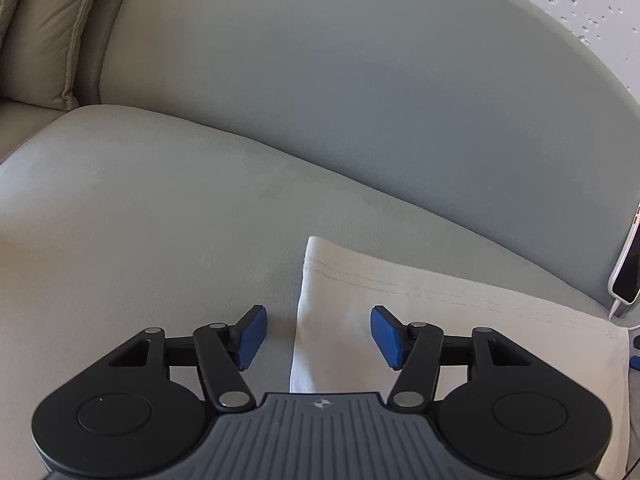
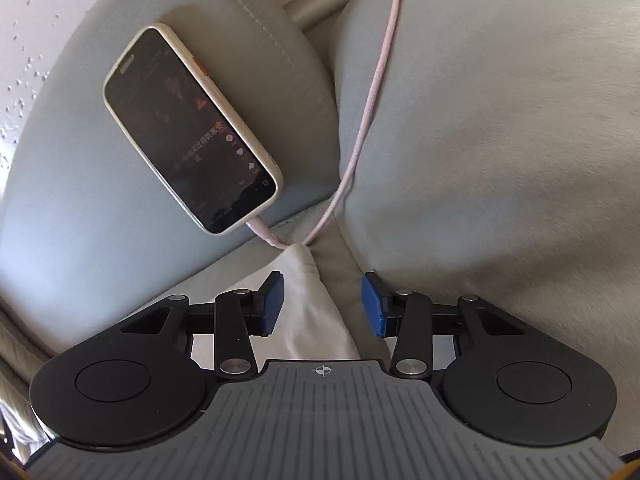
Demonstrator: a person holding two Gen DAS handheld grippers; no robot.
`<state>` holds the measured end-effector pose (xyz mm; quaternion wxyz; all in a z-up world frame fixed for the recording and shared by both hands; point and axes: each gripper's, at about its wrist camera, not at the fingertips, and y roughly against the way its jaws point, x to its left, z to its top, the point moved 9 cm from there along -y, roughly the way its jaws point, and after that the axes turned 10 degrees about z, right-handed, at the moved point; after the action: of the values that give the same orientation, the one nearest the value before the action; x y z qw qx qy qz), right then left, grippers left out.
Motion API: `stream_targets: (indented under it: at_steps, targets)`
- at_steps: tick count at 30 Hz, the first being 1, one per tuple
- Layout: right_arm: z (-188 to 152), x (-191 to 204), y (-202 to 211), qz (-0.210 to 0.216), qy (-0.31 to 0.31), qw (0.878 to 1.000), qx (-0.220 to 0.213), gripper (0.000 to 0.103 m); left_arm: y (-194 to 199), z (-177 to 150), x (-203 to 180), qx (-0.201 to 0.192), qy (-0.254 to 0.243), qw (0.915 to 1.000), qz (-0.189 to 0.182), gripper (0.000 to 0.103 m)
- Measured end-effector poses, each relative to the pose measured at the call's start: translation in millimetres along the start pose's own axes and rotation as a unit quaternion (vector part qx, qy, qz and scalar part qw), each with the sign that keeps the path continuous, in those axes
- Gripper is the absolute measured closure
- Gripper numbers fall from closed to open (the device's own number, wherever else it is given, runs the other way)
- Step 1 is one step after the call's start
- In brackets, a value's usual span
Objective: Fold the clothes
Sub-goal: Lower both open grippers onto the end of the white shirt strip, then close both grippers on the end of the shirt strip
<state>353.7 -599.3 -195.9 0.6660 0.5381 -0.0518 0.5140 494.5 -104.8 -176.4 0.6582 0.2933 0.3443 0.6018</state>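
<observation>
A white garment (image 1: 440,320) lies flat on the grey sofa seat (image 1: 140,220), its stitched hem toward the backrest. My left gripper (image 1: 318,336) is open, its blue pads straddling the garment's left edge, low over it. In the right wrist view the garment's far right corner (image 2: 308,304) runs between the blue pads of my right gripper (image 2: 323,304), which is open and low over it. Neither gripper holds anything.
A phone (image 2: 188,128) in a pale case leans on the sofa backrest (image 1: 360,80), also showing in the left wrist view (image 1: 626,272). Its pink cable (image 2: 376,92) loops down to the garment's corner. A cushion (image 2: 500,120) sits right; a beige pillow (image 1: 44,28) sits far left.
</observation>
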Motion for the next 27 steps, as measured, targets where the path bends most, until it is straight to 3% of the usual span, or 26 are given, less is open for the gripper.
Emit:
stream_targets:
  at_steps: [2,4,6,9,13,14,16,17,19,22,27]
  targets:
    - [0.8,1.3,-10.5,0.012,0.013,1.0,0.019,0.063,-3.8,3.5,2.7,-0.003,0.007,0.9999,-0.013,0.045]
    - [-0.7,3.4,-19.6,0.017,0.032,0.999,0.035,0.064,-4.8,7.5,7.3,0.0,0.024,0.9991,-0.034,0.03]
    - [0.0,4.3,-23.6,0.011,0.048,0.998,0.032,0.072,-5.7,11.8,12.6,0.003,0.041,0.998,-0.047,0.022]
    - [0.7,3.9,-25.0,0.017,0.041,0.999,0.018,0.072,-7.0,17.3,19.8,0.005,0.05,0.9979,-0.042,0.025]
    - [0.6,6.1,-26.1,0.022,0.035,0.999,0.011,0.072,-10.2,20.4,16.0,0.012,0.022,0.9987,-0.045,0.029]
    - [0.5,7.6,-26.3,0.024,0.038,0.999,0.009,0.072,-10.6,21.5,14.3,0.013,0.019,0.9985,-0.051,0.032]
    - [0.0,10.0,-26.4,0.033,0.044,0.998,0.006,0.072,-13.7,23.7,13.1,0.023,0.022,0.9963,-0.079,0.052]
    - [-0.7,10.5,-26.2,0.038,0.046,0.998,0.005,0.073,-14.6,22.8,10.8,0.032,0.024,0.9951,-0.091,0.053]
    - [-1.6,10.1,-25.8,0.041,0.048,0.998,0.008,0.079,-16.2,21.5,8.2,0.032,0.002,0.9958,-0.085,0.052]
    - [-0.6,8.9,-26.3,0.055,0.037,0.998,0.015,0.079,-15.9,21.1,6.4,0.033,-0.016,0.9952,-0.091,0.043]
    - [2.7,14.1,-31.0,0.06,0.044,0.997,0.01,0.081,-21.3,22.7,10.7,0.027,-0.023,0.9948,-0.096,0.041]
